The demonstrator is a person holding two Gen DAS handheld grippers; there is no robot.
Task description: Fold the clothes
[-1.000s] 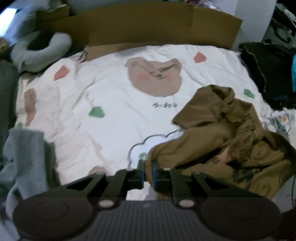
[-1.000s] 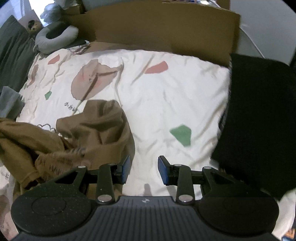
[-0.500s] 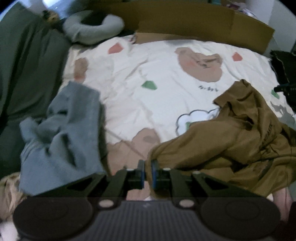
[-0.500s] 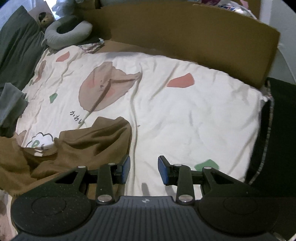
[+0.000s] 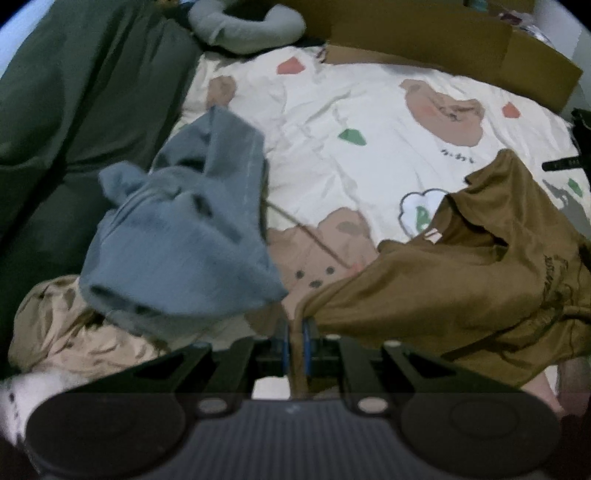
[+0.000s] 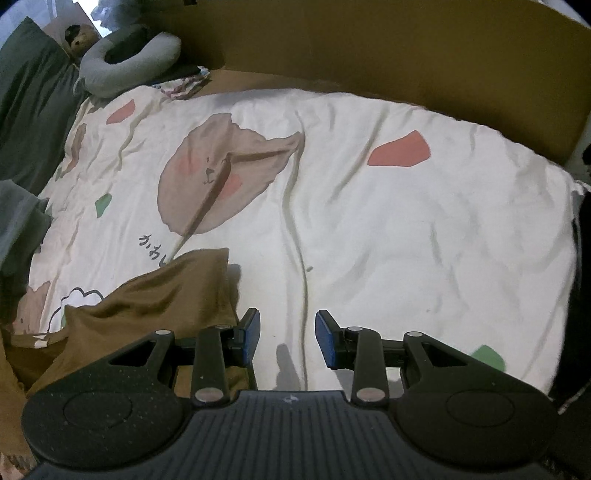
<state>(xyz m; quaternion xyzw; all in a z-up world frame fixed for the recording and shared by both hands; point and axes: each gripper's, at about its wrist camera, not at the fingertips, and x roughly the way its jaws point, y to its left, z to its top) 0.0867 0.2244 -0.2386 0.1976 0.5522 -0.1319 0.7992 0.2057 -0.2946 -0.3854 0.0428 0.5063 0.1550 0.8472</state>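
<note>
On white cartoon-print bedsheet, crumpled brown cotton shirt near right, edge pinched by left gripper; right gripper spread, empty; rumpled blue-grey garment at left.

Three loose garments lie there: one brown, one grey-blue, one beige. One neck pillow; two grippers

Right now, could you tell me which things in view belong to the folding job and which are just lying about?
Job:
brown garment, pinched by the left gripper
grey-blue garment
right gripper, open
bedsheet

Lying about:
cardboard
neck pillow
green bedding
</note>
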